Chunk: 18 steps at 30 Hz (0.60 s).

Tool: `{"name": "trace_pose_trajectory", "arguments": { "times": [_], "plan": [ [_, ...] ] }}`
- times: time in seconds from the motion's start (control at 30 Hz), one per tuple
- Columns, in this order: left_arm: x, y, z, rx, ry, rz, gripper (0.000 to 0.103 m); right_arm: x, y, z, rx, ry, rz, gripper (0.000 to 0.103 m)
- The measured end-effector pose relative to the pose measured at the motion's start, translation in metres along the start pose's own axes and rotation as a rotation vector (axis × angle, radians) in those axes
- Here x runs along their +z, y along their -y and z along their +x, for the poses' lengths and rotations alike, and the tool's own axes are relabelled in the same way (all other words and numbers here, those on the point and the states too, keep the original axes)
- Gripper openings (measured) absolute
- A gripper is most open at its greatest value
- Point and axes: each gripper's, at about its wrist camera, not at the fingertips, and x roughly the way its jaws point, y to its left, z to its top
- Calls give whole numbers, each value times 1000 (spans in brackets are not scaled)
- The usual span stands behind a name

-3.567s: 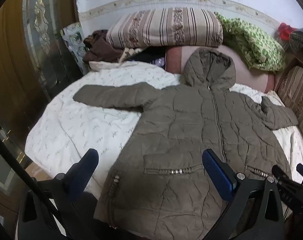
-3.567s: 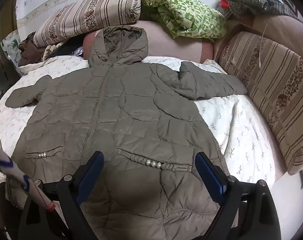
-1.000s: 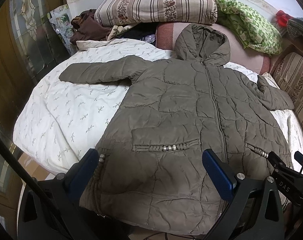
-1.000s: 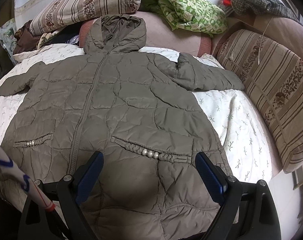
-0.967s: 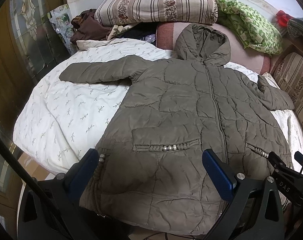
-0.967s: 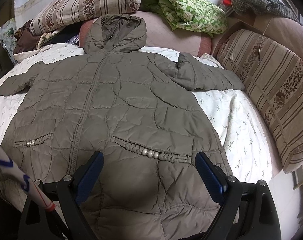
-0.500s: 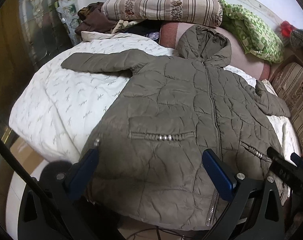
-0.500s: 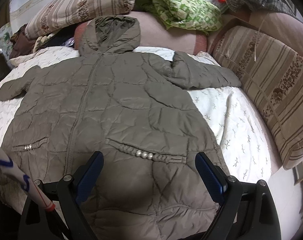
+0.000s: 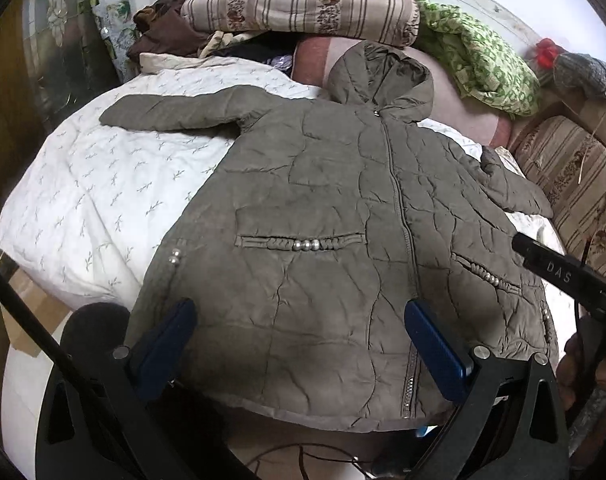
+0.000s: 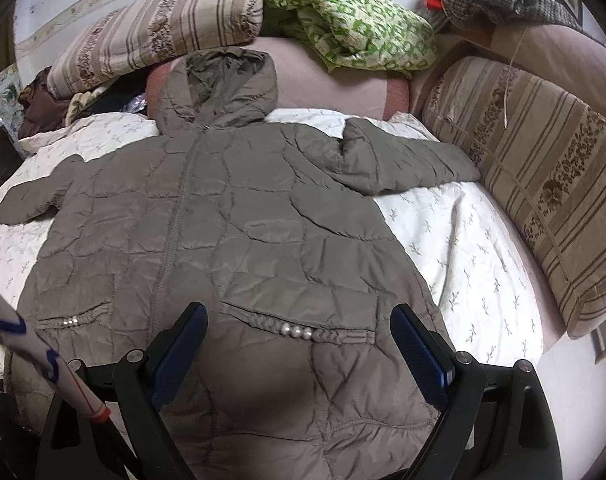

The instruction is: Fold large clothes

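Observation:
An olive quilted hooded coat lies face up on the white bedspread, zipped, hood toward the pillows, both sleeves spread out to the sides. Its hem hangs over the near edge of the bed. My left gripper hovers open above the left half of the hem, blue pads wide apart. Over the coat's right pocket my right gripper also stands open, holding nothing. Part of the right tool shows at the right edge of the left wrist view.
Striped bolster and a green patterned cloth lie behind the hood. A striped cushion borders the bed's right side. Dark clothes are piled at the back left. A wooden door stands at left; cables lie on the floor.
Both grippers have risen and tipped further over the coat, so its hem now shows between the fingers. The coat itself has not moved. Both grippers stay open.

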Motion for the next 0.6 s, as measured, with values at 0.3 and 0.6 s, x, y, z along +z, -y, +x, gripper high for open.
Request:
{"name": "trace_pose_trajectory", "arguments": {
  "times": [0.3,0.6],
  "plan": [
    [10,-9,0,6,39,36,103,16,-18,-11,12,55,-9,95],
    [78,-115,24,154,49,-101,103,32,-40,-2,58,35,-11,95]
  ]
}}
